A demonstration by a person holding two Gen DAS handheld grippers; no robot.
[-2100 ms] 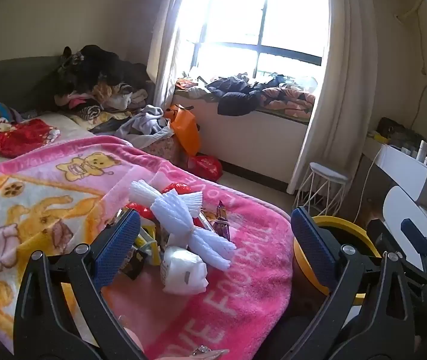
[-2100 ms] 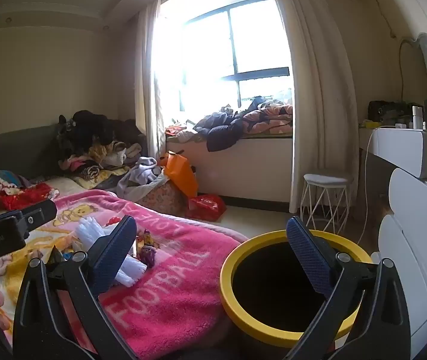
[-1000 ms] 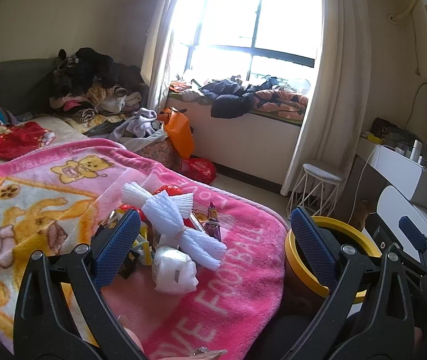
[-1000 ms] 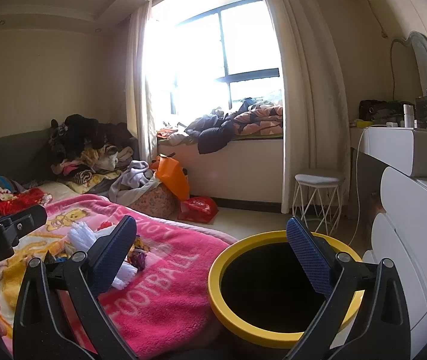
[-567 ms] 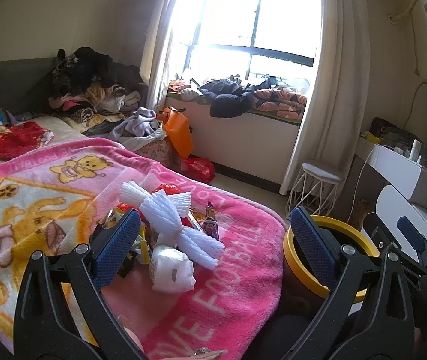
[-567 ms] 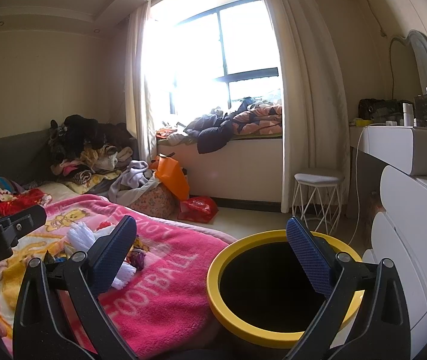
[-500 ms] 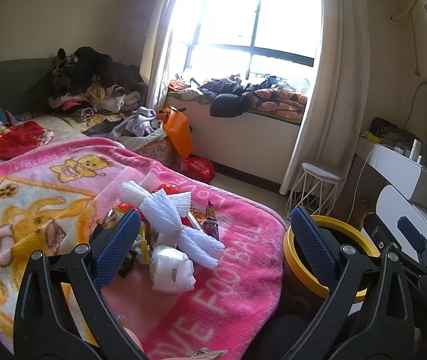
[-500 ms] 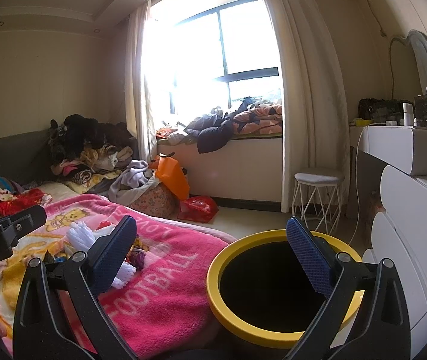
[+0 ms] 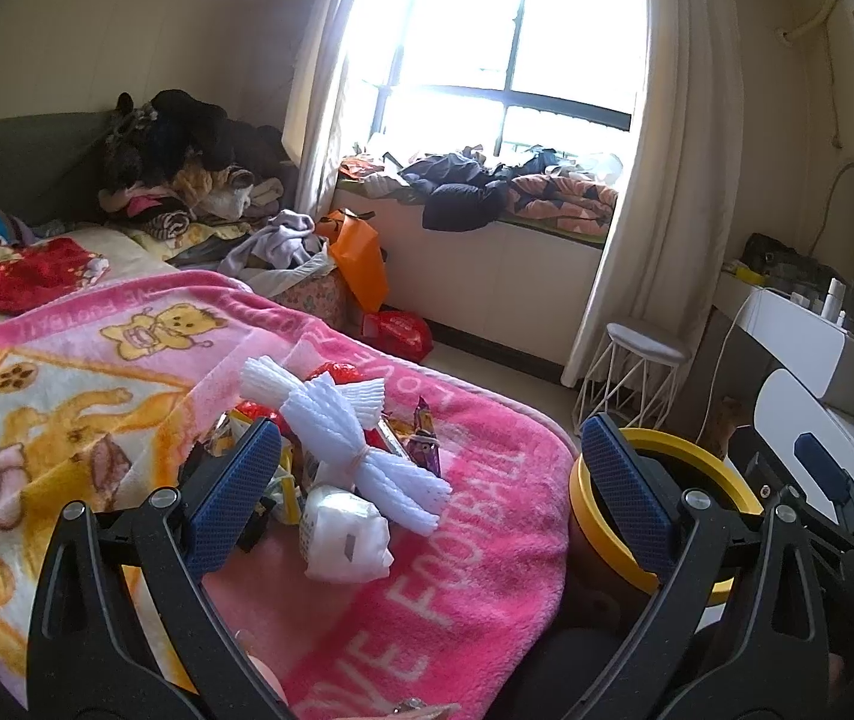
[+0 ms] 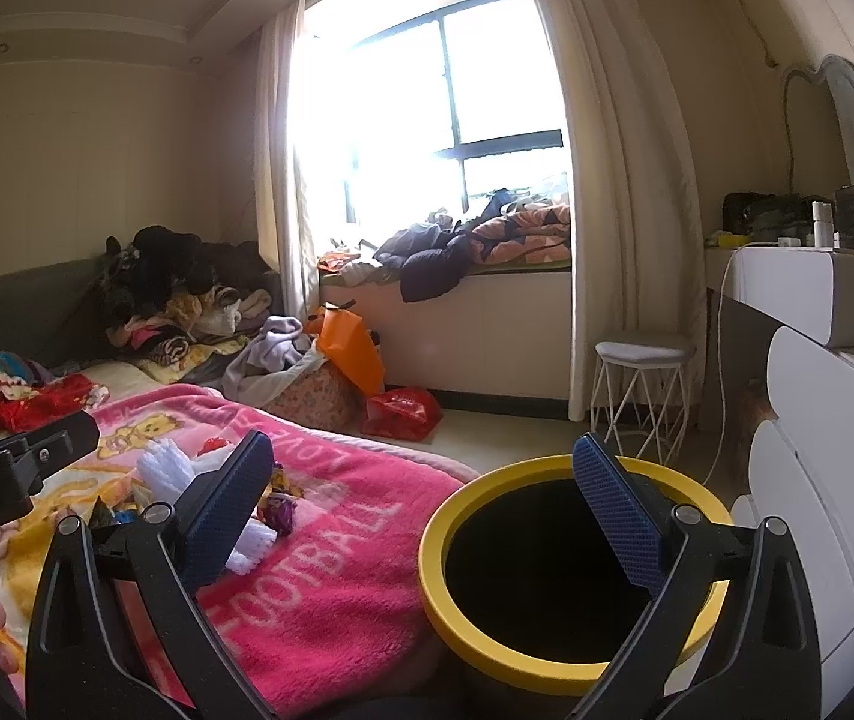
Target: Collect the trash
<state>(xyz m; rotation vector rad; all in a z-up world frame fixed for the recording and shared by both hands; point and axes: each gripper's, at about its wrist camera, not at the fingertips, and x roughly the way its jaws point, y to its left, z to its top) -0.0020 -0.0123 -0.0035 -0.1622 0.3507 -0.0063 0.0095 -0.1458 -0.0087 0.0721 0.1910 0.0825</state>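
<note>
A pile of trash lies on the pink blanket (image 9: 457, 588): white foam netting (image 9: 330, 420), a crumpled white tissue wad (image 9: 345, 540), a purple wrapper (image 9: 423, 441) and red and yellow wrappers. My left gripper (image 9: 433, 498) is open and empty, hovering just short of the pile. A yellow-rimmed black bin (image 10: 547, 576) stands beside the bed. My right gripper (image 10: 427, 510) is open and empty, over the bin's near rim. The pile also shows in the right wrist view (image 10: 174, 468), and the bin in the left wrist view (image 9: 685, 468).
Clothes heaps lie on the far bed (image 9: 186, 180) and window seat (image 9: 487, 192). An orange bag (image 9: 360, 264) and a red bag (image 9: 396, 330) sit on the floor. A white stool (image 10: 643, 390) and white dresser (image 10: 835, 420) stand on the right.
Both views have drifted slightly: the trash pile and bin sit a little left of where they were. Both grippers stay open and empty.
</note>
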